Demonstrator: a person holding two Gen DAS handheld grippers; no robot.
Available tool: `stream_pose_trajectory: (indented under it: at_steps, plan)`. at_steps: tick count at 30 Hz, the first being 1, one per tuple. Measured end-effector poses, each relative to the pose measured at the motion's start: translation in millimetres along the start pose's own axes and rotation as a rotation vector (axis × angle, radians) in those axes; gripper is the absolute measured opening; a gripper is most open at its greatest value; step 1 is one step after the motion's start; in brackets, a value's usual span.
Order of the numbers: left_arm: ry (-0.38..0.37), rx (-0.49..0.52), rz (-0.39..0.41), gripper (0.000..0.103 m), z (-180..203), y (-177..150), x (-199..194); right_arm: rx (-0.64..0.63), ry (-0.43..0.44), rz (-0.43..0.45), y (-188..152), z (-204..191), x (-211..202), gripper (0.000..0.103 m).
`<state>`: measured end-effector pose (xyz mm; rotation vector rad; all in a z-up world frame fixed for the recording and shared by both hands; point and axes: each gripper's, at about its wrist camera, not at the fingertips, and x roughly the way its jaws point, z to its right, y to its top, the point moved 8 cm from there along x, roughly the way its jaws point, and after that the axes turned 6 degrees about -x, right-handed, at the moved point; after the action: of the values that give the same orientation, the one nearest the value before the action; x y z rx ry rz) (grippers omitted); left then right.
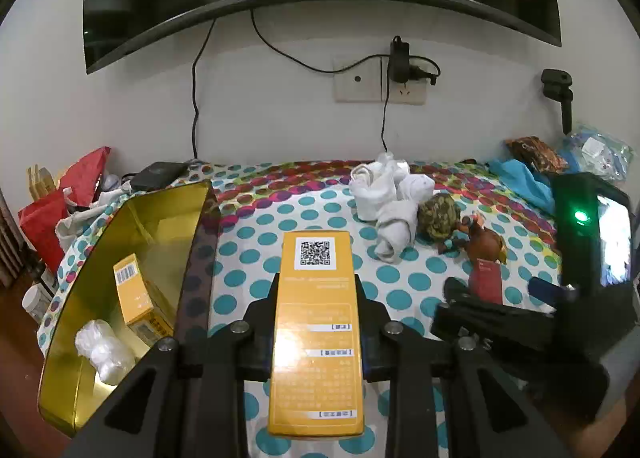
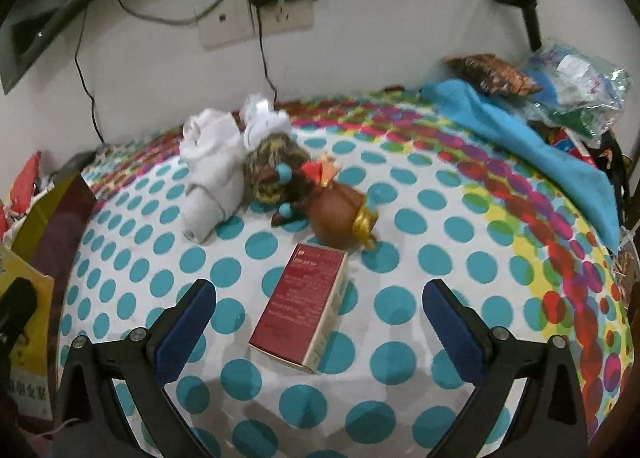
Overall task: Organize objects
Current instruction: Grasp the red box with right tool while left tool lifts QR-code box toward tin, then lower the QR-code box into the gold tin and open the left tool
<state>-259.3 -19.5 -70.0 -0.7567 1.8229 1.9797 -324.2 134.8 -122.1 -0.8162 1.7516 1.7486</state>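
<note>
The orange box [image 1: 316, 334] is held clamped in the left gripper [image 1: 316, 290] for the gold tin [image 1: 132, 242] at lower left, while the wide-open, empty right gripper [image 2: 320, 298] must be closed on the red box [image 2: 300, 306].

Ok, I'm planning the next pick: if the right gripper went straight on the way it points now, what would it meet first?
Most likely the dark red box. It lies flat on the dotted tablecloth, between the open fingers of the right gripper and just ahead. The brown figurine sits beyond it, though depth is hard to judge.

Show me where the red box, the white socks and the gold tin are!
red box [image 2: 304, 302]: right wrist view, top face.
white socks [image 2: 212, 166]: right wrist view, rolled middle.
gold tin [image 1: 156, 226]: left wrist view, inner wall.
</note>
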Motion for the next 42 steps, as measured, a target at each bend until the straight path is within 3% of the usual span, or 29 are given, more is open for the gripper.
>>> stream_pose_trajectory:
  at_steps: [3,4,5,7,11,18,23,32,42]
  plan:
    - [-0.004,-0.004,-0.011,0.029,-1.6,-4.4,1.4,-0.012,0.014,-0.076,-5.4,-2.8,14.8,0.088]
    - [-0.005,-0.007,-0.013,0.029,-2.7,-5.1,1.1,-0.017,0.000,-0.080,-5.3,-2.4,15.5,0.073]
    - [-0.006,-0.010,-0.013,0.029,-3.8,-5.9,0.5,-0.019,0.002,-0.077,-5.3,-3.4,15.5,0.066]
    - [-0.004,-0.012,-0.012,0.029,-5.1,-6.2,-0.4,-0.025,-0.029,-0.071,-4.9,-1.7,14.3,0.028]
    - [0.002,-0.021,-0.004,0.029,-10.7,-5.9,-3.3,-0.066,0.036,-0.053,-4.5,-13.0,10.7,0.027]
    - [0.033,-0.033,0.020,0.029,-26.6,2.2,-11.4,-0.217,0.026,0.069,12.8,-46.1,-4.7,0.027]
    - [0.088,-0.059,0.050,0.029,-56.4,15.8,-23.5,-0.252,0.056,0.155,27.0,-70.8,-10.6,0.027]
    - [0.212,-0.139,0.018,0.029,-129.6,20.1,-15.6,-0.290,0.101,0.173,30.1,-95.7,-11.2,0.027]
    - [0.273,-0.172,-0.015,0.029,-173.0,18.6,-4.9,-0.316,0.113,0.190,29.5,-101.4,-15.3,0.027]
